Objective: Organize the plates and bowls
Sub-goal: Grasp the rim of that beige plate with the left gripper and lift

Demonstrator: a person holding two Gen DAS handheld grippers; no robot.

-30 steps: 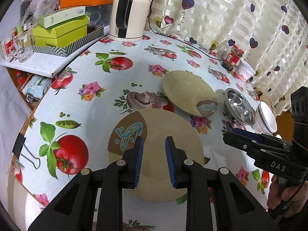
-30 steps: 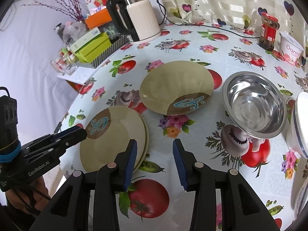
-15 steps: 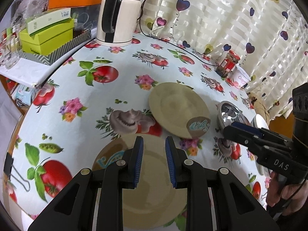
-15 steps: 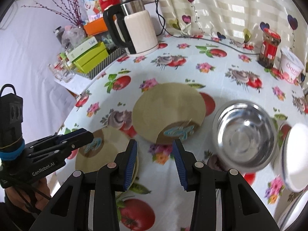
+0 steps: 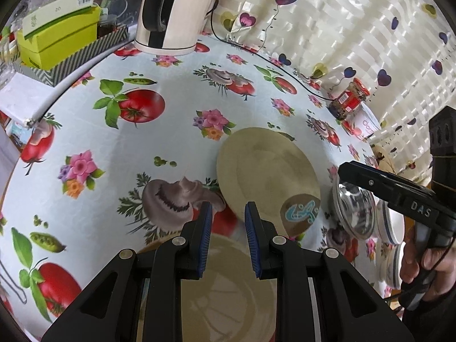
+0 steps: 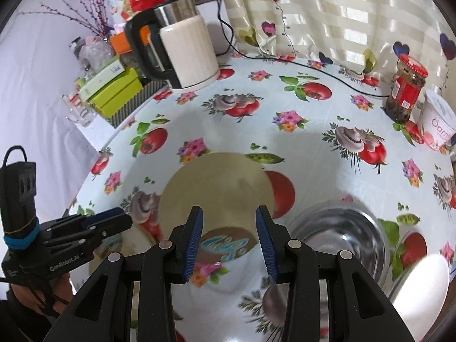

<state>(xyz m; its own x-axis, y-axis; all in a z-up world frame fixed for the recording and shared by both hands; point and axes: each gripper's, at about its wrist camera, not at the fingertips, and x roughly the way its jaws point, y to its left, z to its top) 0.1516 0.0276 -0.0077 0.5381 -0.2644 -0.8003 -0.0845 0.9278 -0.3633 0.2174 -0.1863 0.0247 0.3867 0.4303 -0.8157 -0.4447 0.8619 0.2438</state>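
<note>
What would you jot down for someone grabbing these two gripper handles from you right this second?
Left gripper: open, empty, over the near plate stack.
Right gripper: open, empty, pointed at the lone plate.
Steel bowl sits right of that plate; white bowls beyond it.
Done: some plates look stacked.
Left: lone plate onto the stack, bowls probably nested.

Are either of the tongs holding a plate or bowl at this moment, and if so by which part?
Nothing is held. The left tongs and right tongs are both open and empty above the table, over the beige plate.
</note>
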